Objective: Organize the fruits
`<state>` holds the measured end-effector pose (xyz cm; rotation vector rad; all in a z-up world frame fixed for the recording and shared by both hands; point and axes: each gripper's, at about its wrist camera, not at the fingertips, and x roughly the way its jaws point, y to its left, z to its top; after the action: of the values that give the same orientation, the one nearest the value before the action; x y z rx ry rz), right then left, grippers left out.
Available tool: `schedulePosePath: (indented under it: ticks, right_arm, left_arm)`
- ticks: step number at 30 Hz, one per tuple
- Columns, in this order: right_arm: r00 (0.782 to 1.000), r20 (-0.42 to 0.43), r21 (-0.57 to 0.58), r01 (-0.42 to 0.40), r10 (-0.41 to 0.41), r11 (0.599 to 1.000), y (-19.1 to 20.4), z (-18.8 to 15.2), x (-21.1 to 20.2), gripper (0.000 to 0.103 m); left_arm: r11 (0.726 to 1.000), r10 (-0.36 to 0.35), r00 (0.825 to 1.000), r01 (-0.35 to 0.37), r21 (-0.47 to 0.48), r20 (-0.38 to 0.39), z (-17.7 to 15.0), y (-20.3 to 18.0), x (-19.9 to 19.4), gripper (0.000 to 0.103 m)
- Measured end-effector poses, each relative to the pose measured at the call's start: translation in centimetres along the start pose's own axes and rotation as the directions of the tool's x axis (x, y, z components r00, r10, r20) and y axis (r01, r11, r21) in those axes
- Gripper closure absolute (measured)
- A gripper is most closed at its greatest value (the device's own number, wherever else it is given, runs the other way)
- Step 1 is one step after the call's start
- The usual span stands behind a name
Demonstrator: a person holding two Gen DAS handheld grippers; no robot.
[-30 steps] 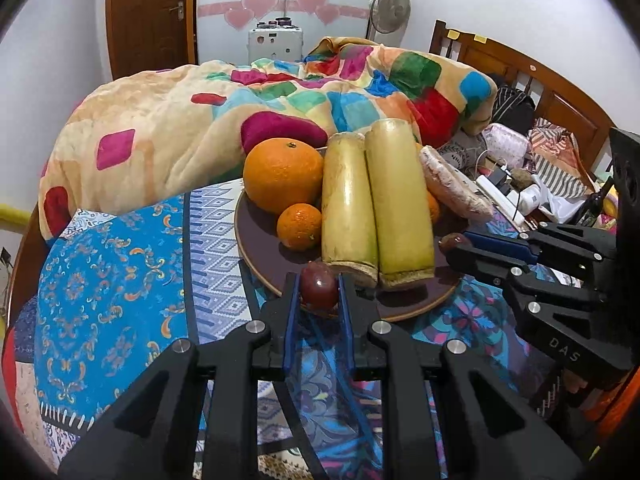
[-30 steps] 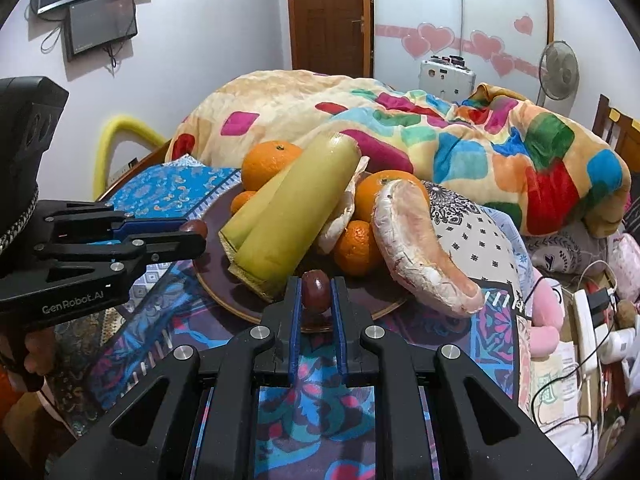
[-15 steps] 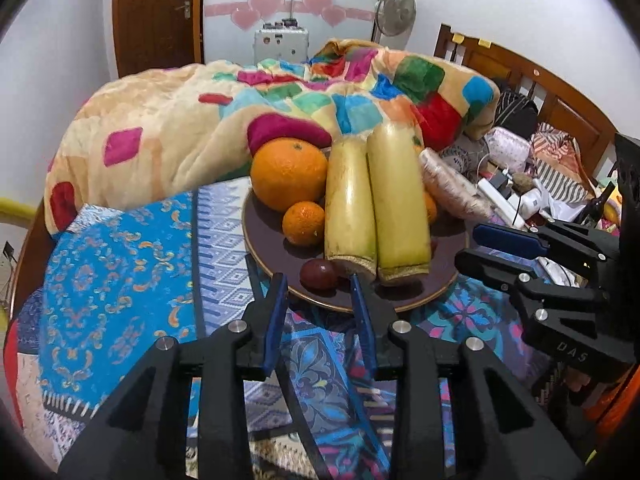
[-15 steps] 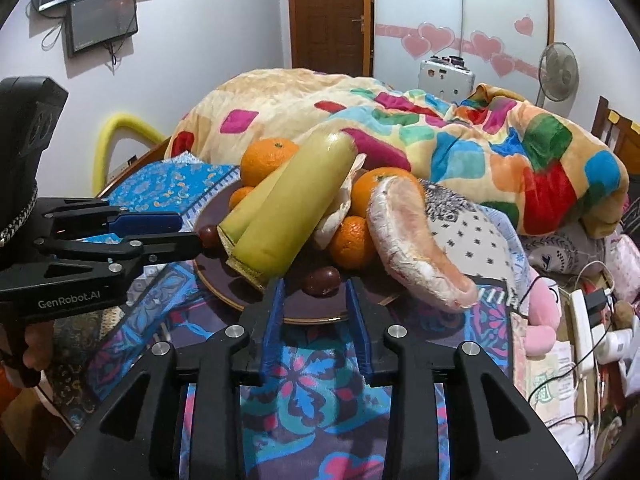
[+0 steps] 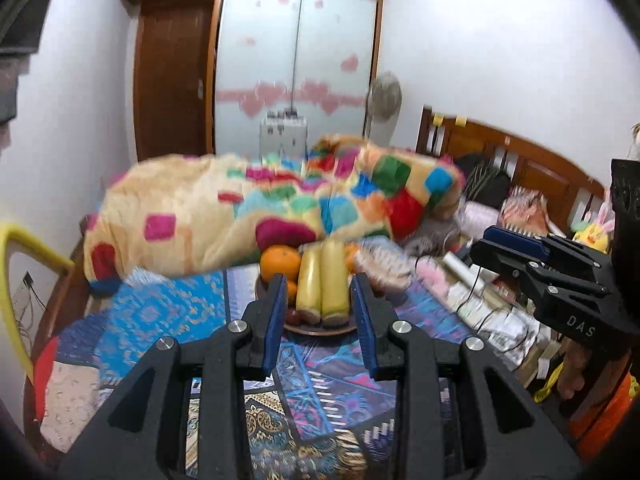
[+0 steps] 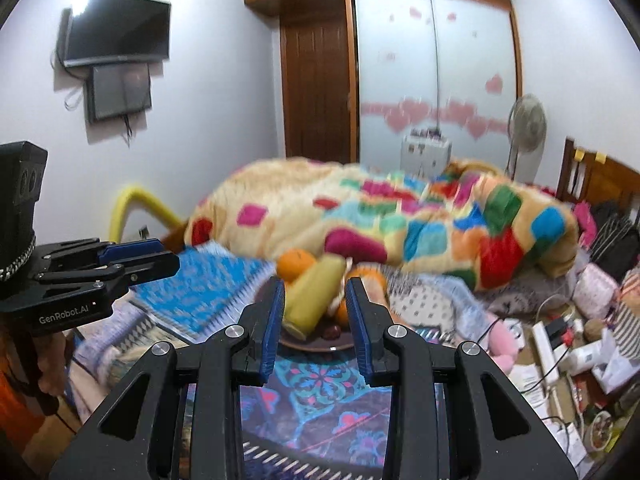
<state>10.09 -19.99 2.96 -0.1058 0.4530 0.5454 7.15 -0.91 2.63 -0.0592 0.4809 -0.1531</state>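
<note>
Both grippers spread wide, holding nothing: left gripper (image 5: 320,292), right gripper (image 6: 316,298). Round brown plate (image 5: 320,329) on the patterned cloth carries two pale yellow-green stalks (image 5: 324,288), oranges (image 5: 279,264), small dark red fruits (image 6: 331,332).

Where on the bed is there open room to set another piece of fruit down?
The patterned cloth between the right gripper and the plate lies bare, as does the blue cloth left of the plate. The plate is packed, and the bed's right side is cluttered with cables and boxes.
</note>
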Motion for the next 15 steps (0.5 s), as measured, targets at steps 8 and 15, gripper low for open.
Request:
schedulePosePath:
  ticks: [8,15]
  right_arm:
    - [0.976,0.213,0.001,0.045,-0.044,0.999,3.0,0.7,-8.8,0.06]
    - [0.949,0.306,0.02,0.072,-0.075,0.997,4.3,0.2,-11.6,0.036]
  left_arm:
    - [1.0,0.021,0.986,-0.022,0.003,0.165,-0.3,-2.3,-8.2,0.056]
    - [0.998,0.063,0.96,-0.066,0.0,0.274,-1.3,-3.6,-12.6,0.032]
